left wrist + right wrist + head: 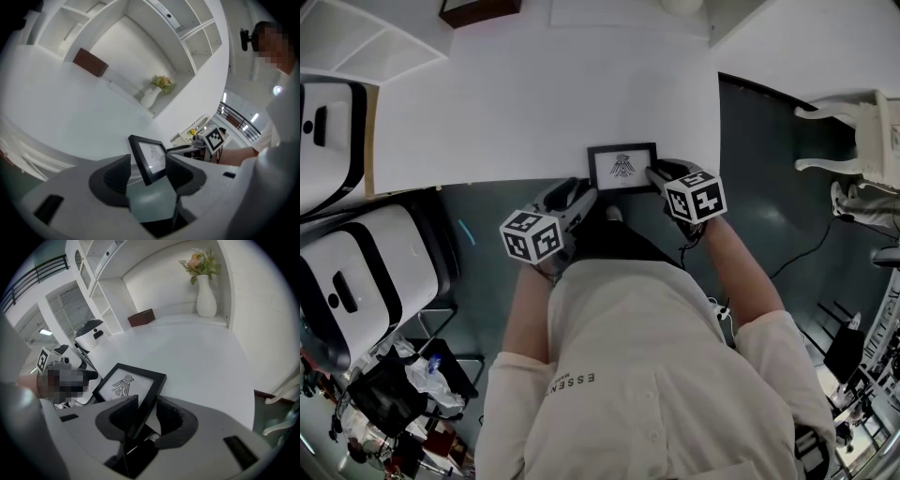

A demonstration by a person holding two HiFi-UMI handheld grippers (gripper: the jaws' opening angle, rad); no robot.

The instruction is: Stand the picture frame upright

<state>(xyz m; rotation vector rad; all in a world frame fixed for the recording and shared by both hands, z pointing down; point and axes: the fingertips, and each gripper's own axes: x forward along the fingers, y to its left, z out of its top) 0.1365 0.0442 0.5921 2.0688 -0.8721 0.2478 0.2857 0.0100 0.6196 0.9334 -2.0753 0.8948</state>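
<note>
A small black picture frame [622,169] with a line drawing on white stands tilted at the near edge of the white table [534,94], its face turned toward me. My right gripper [654,173] is shut on the frame's right edge; in the right gripper view the frame [126,385] runs between the two pads of the right gripper [147,404]. My left gripper [581,199] sits by the frame's lower left corner. In the left gripper view the frame [151,158] shows in the wide gap of the left gripper [147,165], and the left pad stands apart from it.
A brown box [478,9] lies at the table's far side, near a white vase with flowers [206,296] in a shelf niche. White rounded machines [356,272] stand on the left below the table. A white chair [862,131] stands on the right.
</note>
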